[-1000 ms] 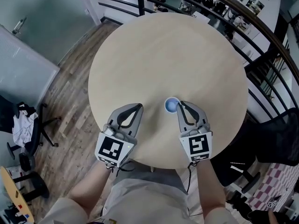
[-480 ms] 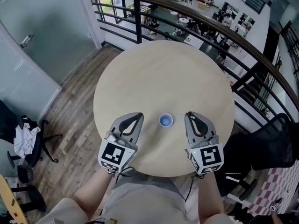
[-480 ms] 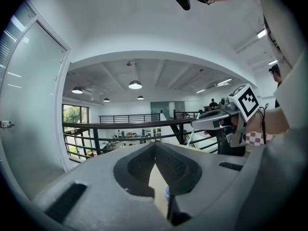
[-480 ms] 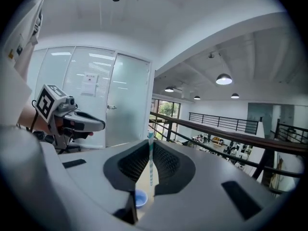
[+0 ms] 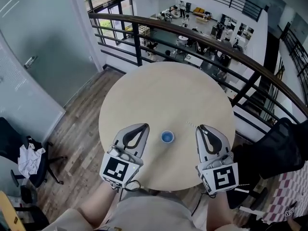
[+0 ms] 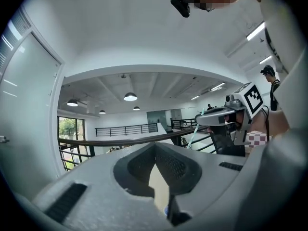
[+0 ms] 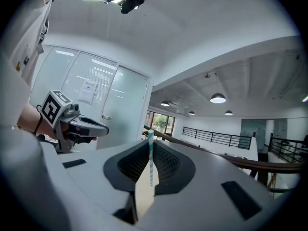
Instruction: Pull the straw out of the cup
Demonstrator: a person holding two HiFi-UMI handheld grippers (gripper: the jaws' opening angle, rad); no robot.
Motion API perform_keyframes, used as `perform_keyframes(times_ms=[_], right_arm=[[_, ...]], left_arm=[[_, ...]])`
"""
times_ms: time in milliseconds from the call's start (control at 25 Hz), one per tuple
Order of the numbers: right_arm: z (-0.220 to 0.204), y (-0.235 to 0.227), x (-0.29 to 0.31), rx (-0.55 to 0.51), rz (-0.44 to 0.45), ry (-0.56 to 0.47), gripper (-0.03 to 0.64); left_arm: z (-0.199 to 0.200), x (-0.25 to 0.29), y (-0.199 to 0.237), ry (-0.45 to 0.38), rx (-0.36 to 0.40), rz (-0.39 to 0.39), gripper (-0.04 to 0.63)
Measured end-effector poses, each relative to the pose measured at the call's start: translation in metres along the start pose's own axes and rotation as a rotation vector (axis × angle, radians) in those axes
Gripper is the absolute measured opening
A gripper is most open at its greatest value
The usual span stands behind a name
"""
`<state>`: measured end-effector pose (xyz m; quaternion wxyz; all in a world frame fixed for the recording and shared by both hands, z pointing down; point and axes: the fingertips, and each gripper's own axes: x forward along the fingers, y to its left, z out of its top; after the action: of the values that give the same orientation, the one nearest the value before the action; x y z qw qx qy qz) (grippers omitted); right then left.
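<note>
Step in hand: extraction – the straw point(image 7: 150, 160) is judged clear of the cup point(image 5: 167, 137), so the pull itself looks complete.

Right gripper point(image 5: 200, 127): lower right of the head view, jaws closed down to a narrow slit. The right gripper view shows the striped straw pinched upright between the 2 tips, its top end standing above them.

Reason for grip: a thin, light tube calls for a near-full closure. Holding it close to one end leaves the rest free to slide out of the cup without dragging on the rim.

Left gripper point(image 5: 143, 126): lower left of the head view, jaws brought together with nothing between them. It touches nothing and hangs level with the other tool, judged parked out of the way.

Cup: small and blue, upright on the round table point(image 5: 159, 90), low centre of the head view, between the 2 grippers and apart from both. No tool steadies it – a judgement: a straight upward draw puts little side load on it.

Straw in head view: a faint thin line just upper left of the right gripper's tips, not over the cup mouth.

Surroundings: a dark railing point(image 5: 192, 42) curves behind the table across the upper frame, with a lower floor beyond.

Risk: the straw could slip or swing in so small a pinch, so any set-down should be slow.
</note>
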<state>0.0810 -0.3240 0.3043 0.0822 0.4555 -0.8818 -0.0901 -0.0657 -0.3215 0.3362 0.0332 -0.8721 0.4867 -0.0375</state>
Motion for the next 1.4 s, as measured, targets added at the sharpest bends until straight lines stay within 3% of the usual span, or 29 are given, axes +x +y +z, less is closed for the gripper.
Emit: perform_keyframes(times_ms=[400, 720, 920, 1120, 1400], right_arm=[[0.049, -0.004, -0.039, -0.019, -0.048, -0.080, 0.035], [0.076, 0.026, -0.061, -0.077, 0.008, -0.102, 0.035], [0.062, 0.045, -0.070, -0.011, 0.067, -0.084, 0.035], [0.046, 0.055, -0.068, 0.027, 0.071, -0.072, 0.035], [0.035, 0.051, -0.068, 0.039, 0.054, -0.075, 0.035]], left_arm=[[0.051, -0.013, -0.010, -0.086, 0.063, -0.018, 0.014], [0.077, -0.039, -0.028, -0.131, 0.040, -0.047, 0.014], [0.069, -0.050, -0.035, -0.110, 0.042, -0.025, 0.014], [0.046, -0.052, -0.035, -0.078, 0.141, 0.030, 0.014], [0.036, -0.053, -0.041, -0.057, 0.106, 0.028, 0.014]])
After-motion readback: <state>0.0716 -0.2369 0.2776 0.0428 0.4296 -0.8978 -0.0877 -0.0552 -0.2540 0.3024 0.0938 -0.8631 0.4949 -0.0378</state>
